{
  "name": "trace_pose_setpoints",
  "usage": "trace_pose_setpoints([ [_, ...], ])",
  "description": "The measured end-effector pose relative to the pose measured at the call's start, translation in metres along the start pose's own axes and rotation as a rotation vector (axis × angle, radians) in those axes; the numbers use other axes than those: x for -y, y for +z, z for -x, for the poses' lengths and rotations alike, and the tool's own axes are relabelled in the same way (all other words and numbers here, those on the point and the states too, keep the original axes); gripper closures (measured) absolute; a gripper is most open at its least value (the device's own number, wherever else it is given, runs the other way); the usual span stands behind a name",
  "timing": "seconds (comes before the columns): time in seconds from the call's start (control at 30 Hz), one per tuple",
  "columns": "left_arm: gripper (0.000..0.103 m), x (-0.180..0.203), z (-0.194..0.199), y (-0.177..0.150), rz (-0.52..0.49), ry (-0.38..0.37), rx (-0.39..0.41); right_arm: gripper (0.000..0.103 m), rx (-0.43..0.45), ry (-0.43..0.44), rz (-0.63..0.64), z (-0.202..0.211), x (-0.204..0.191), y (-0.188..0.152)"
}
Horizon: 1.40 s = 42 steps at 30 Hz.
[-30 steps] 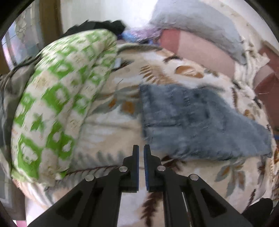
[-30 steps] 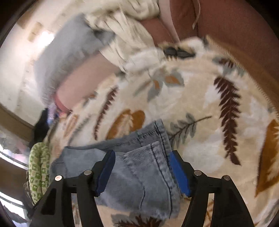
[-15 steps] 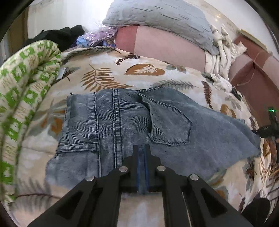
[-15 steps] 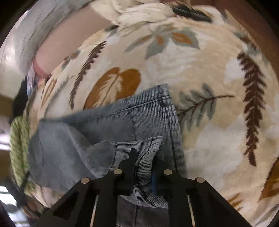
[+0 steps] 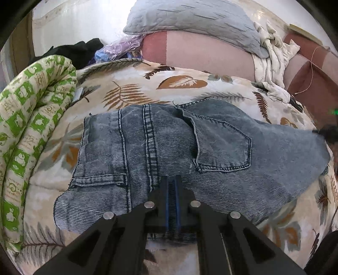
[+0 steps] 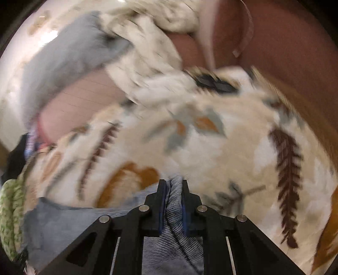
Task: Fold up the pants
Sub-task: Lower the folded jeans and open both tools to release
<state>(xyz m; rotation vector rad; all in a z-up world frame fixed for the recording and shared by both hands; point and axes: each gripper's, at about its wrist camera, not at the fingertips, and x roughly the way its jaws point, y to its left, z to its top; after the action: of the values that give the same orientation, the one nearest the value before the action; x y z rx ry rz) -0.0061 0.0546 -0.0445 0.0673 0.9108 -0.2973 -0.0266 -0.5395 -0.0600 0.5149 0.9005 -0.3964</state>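
Observation:
Blue-grey denim pants (image 5: 211, 148) lie spread across a leaf-patterned blanket (image 5: 147, 88), back pocket up, with one leg running off to the right. My left gripper (image 5: 173, 186) is shut and empty. Its tips are down on the denim near the seat seam, close to the near edge. In the right wrist view, which is blurred by motion, my right gripper (image 6: 173, 186) pinches a bunched fold of the pants (image 6: 173, 211). Its pads press the cloth, though the jaws are opening slightly. The rest of the denim trails down to the left.
A rolled green-and-white quilt (image 5: 31, 137) runs along the left side of the bed. A grey pillow (image 5: 190, 19) on a pink bolster (image 5: 200, 55), a crumpled cream cloth (image 5: 272, 63) and black clothing (image 5: 74, 50) lie at the back. A brown upholstered edge (image 6: 285, 52) is at the right.
My left gripper, shut throughout, moved from the bare blanket onto the pants and settled there. My right gripper closed on the pants' edge, bunched it and is now moving with it.

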Motion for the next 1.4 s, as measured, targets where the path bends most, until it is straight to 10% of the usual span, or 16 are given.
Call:
trace_pose_setpoints([
  [0.2,0.097,-0.01,-0.008,0.0,0.058,-0.037,-0.038,0.076,0.071,-0.084,-0.034,0.036,0.026,-0.019],
  [0.33,0.097,-0.005,-0.01,-0.002,0.031,-0.013,-0.051,0.029,0.212,-0.015,-0.015,0.088,0.024,-0.042],
  [0.77,0.097,-0.014,-0.013,-0.008,0.057,-0.04,-0.08,0.041,-0.039,0.08,0.059,0.049,0.001,-0.111],
  [1.17,0.097,0.013,0.009,-0.011,-0.074,0.084,0.018,0.046,0.117,0.023,0.183,0.088,-0.021,-0.127],
  [1.4,0.053,0.047,0.051,-0.018,-0.099,0.096,0.128,0.04,0.202,0.205,0.029,0.124,-0.02,-0.136],
])
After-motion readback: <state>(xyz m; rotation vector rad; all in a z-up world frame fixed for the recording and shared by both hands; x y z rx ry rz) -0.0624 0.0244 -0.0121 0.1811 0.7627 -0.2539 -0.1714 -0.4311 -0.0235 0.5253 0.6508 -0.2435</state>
